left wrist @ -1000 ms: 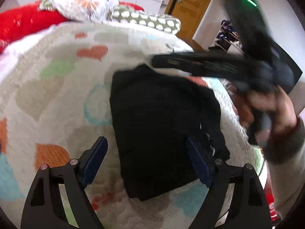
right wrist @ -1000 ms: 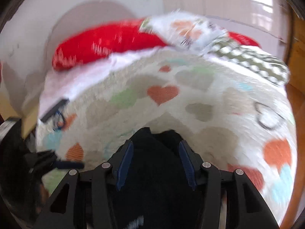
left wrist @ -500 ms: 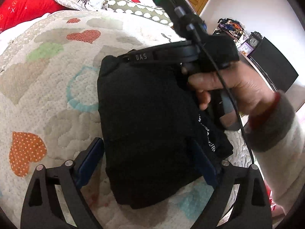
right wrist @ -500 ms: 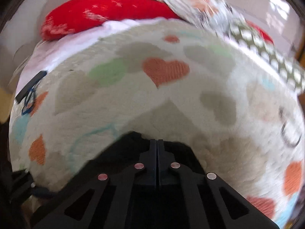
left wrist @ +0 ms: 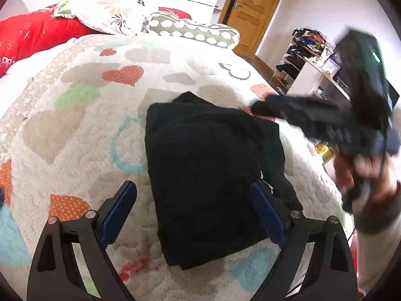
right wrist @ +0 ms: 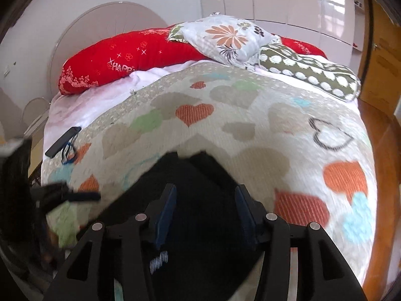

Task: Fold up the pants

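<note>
Left tool (left wrist: pixel 193 213) wide open, empty, straddling near end of black pants (left wrist: pixel 213 170). Pants folded, flat on bed quilt (left wrist: pixel 75 130). Soft, floppy, light; best pinched at thick folded edge. Right tool (right wrist: pixel 204 209) just reopened halfway, nothing gripped.

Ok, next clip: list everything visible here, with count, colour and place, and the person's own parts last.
Pants: one, black, folded, on the quilt's middle.
Quilt: one, cream with coloured hearts, covering the bed.
Long pillow: one, red, at the headboard.
Floral pillow: one, white, on the red one.
Bolster: one, olive with white dots, right of the pillows.
Flat device: one, black, quilt's left edge.
Door: one, wooden, behind the bed.
Shelf unit: one, cluttered, right wall.
Left gripper: open, over the pants.
Right gripper: open, jaws just opened, above the pants.
Hand: one, holding the right gripper.
</note>
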The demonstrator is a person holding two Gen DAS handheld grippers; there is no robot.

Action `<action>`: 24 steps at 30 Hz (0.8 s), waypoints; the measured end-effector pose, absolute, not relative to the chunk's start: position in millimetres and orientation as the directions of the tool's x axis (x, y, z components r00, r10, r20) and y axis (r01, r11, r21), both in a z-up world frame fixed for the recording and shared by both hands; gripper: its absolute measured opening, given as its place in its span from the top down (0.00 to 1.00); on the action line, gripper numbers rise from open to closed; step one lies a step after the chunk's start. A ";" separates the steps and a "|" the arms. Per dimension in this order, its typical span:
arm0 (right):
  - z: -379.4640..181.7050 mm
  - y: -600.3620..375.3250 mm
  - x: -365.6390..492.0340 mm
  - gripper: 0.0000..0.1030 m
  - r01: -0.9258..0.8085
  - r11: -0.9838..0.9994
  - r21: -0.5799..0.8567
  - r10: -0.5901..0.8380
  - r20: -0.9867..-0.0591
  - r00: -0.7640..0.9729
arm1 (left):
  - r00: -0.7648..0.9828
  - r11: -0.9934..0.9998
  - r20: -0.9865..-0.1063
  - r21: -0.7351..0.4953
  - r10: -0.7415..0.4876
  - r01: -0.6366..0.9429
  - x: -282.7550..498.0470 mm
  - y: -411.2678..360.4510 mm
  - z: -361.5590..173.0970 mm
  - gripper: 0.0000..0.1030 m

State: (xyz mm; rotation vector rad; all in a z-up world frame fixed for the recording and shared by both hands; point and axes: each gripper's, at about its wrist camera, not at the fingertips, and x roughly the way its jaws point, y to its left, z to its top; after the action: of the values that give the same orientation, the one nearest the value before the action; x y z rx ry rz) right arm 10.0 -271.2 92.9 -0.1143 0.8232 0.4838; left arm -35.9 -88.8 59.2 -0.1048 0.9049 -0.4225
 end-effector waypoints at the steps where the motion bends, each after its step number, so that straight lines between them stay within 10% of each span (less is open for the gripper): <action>1: 91.7 -273.4 2.7 0.51 -0.444 0.891 0.088 0.363 -0.726 0.584 | 0.547 0.917 -0.741 -0.256 -0.390 0.307 -34.9 -89.7 60.2 0.10; 24: 21.4 -304.3 -31.2 0.42 -0.300 0.925 0.234 0.369 -0.742 0.560 | 0.536 0.939 -0.779 -0.198 -0.325 0.281 -43.8 -102.0 39.4 0.08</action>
State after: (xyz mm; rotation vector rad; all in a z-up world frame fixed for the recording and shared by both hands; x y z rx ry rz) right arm -31.2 -304.3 21.4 0.0841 0.8936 0.3950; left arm -43.8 -102.0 39.4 -0.0509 0.9385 -0.3605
